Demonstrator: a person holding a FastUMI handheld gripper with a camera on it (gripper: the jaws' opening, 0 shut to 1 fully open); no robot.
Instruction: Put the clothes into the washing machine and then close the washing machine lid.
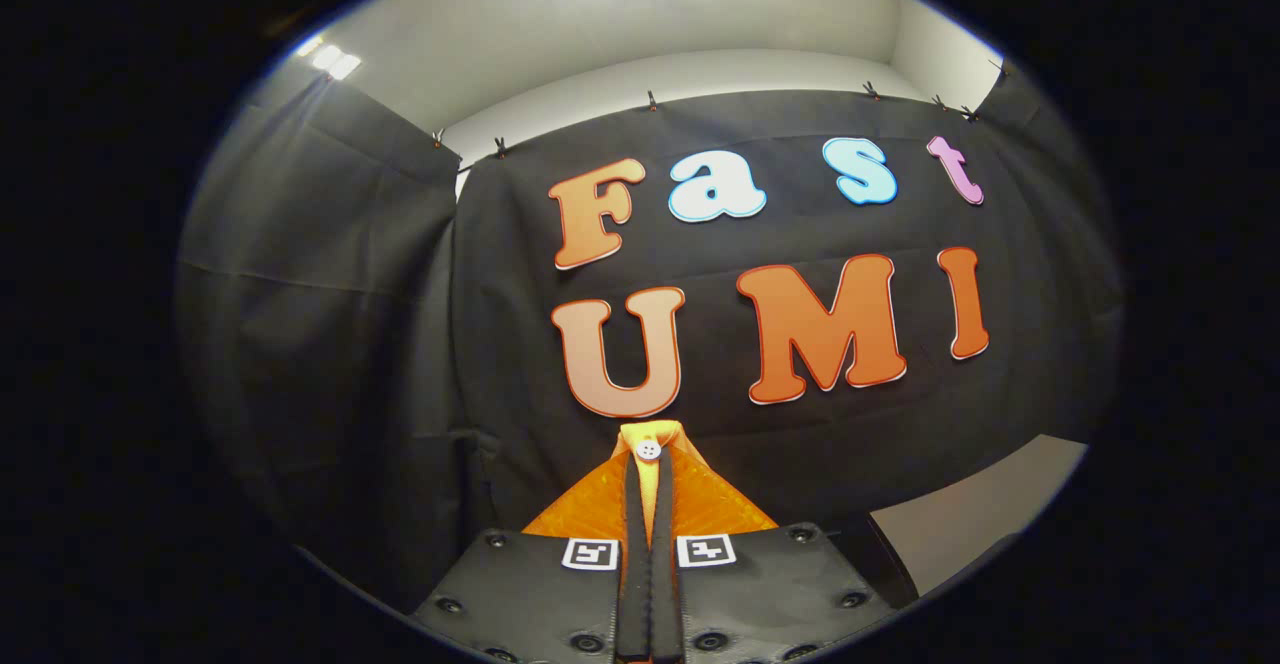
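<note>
One garment in hand. Gripper view: gripper [650, 504] has its fingers [634, 544] pressed nearly together, clamped on an orange cloth [700, 504]. The cloth spreads out to both sides of the fingers and runs up past their tips. A white button [649, 450] sits on the cloth just beyond the fingertips. The gripper is raised and aimed at the booth wall [400, 344], so the cloth is lifted, held up in front of the wall. A pale surface [980, 514], maybe a tabletop or floor, lies low to the side of the gripper, well apart from the cloth. Ceiling lights [330, 59] show far above the gripper.

Step, as I judge it: carry phase, the cloth picked up and in transit toward the washing machine, not yet dropped in. The lid close comes after that.

Next move calls for tipping the gripper down to find the machine opening, bringing the cloth over it, then spreading the fingers to release. The cloth hangs loose, so it may drape over the rim; lower it well inside before letting go.
</note>
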